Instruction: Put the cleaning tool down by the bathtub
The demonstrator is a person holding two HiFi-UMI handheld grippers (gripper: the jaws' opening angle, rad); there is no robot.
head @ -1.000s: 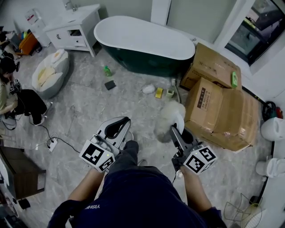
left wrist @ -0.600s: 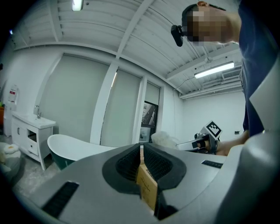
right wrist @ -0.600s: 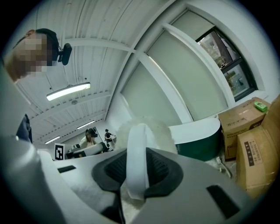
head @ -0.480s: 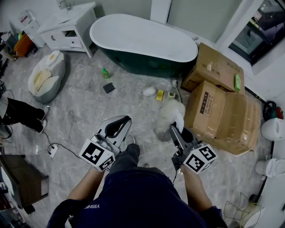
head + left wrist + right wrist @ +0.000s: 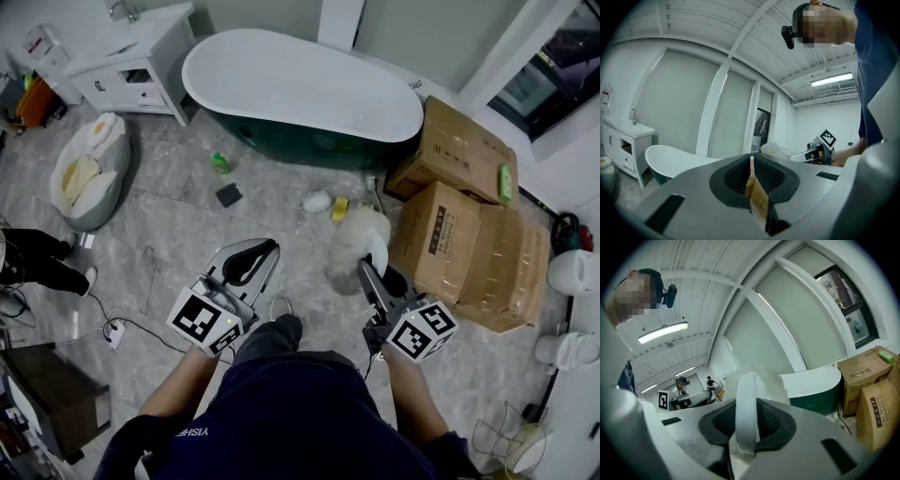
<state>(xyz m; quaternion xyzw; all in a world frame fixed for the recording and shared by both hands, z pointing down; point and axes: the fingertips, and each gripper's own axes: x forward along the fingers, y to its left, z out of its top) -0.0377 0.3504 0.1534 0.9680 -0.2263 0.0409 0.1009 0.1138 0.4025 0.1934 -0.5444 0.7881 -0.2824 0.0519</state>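
Note:
The bathtub point(image 5: 300, 89), white inside and dark green outside, stands at the far side of the room; its end also shows as the bathtub point(image 5: 820, 380). The cleaning tool point(image 5: 354, 239) is a fluffy pale duster head on a white loop handle point(image 5: 746, 404). My right gripper point(image 5: 373, 274) is shut on that handle and holds the head up over the floor short of the tub; the right gripper point(image 5: 747, 423) has the loop between its pads. My left gripper point(image 5: 255, 258) hangs beside it, shut and with nothing in it; the left gripper point(image 5: 751, 176) shows only a sliver between its pads.
Cardboard boxes point(image 5: 469, 225) are stacked right of the tub. A white vanity point(image 5: 131, 61) and a pale cushion point(image 5: 84, 169) stand at the left. A green bottle point(image 5: 219, 163), dark sponge point(image 5: 229, 195) and small items point(image 5: 328, 203) lie before the tub. A bystander's legs point(image 5: 37, 258) and a cable point(image 5: 114, 330) are at the left.
The view has shifted toward the tub and boxes, which now sit lower in the frame. Both grippers keep their places and grip. The bystander at the left has slid mostly out of view.

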